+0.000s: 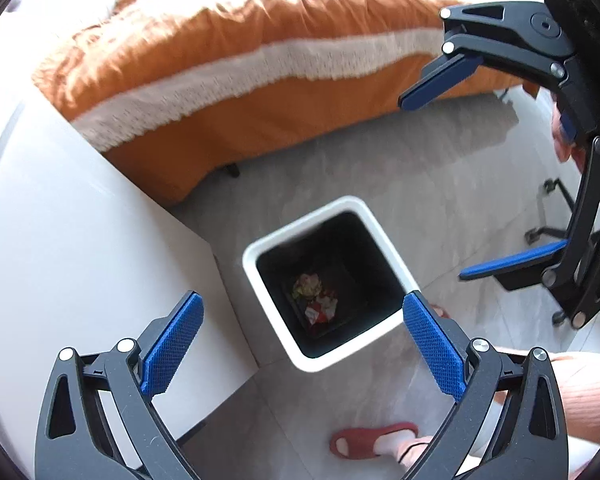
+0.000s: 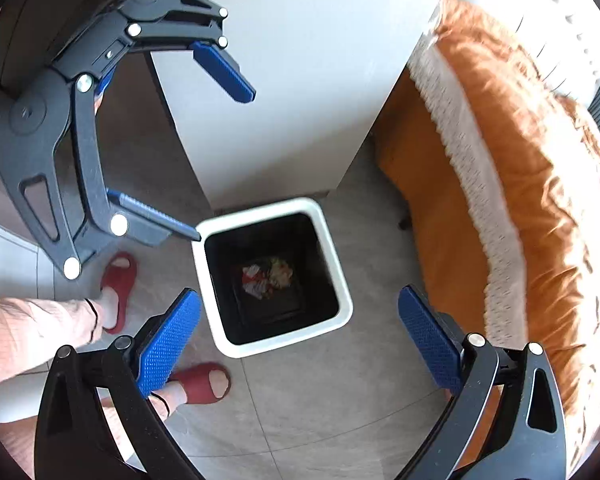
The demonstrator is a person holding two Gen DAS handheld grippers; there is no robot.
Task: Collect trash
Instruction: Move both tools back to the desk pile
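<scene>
Left to right in the left wrist view: a white table (image 1: 72, 248) fills the left side, its edge near the bin. An orange bedspread (image 1: 228, 60) with a white fringe runs behind. The bin (image 1: 332, 360), white-rimmed with a dark interior, stands on the grey floor (image 1: 420, 184) between table and bed. Two crumpled pieces of trash (image 1: 316, 300) lie at its bottom. A red slipper (image 1: 364, 440) is near the bin.

The left gripper (image 1: 304, 344) hangs over the bin, jaws spread wide, nothing between the pads. The right gripper (image 1: 452, 184), seen at the right of that view, is likewise wide apart and empty; the right wrist view confirms this (image 2: 300, 344), with the bin directly below.

Judgement: the drop into the bin appears complete for both grippers. No further trash shows on the visible floor or table, though much of the room is out of view.

To finish the step well: lift both grippers straight up, clear of the rim, keeping them apart from each other. Keep jaws spread for the next pick. Avoid knocking the bin, which looks light.
</scene>
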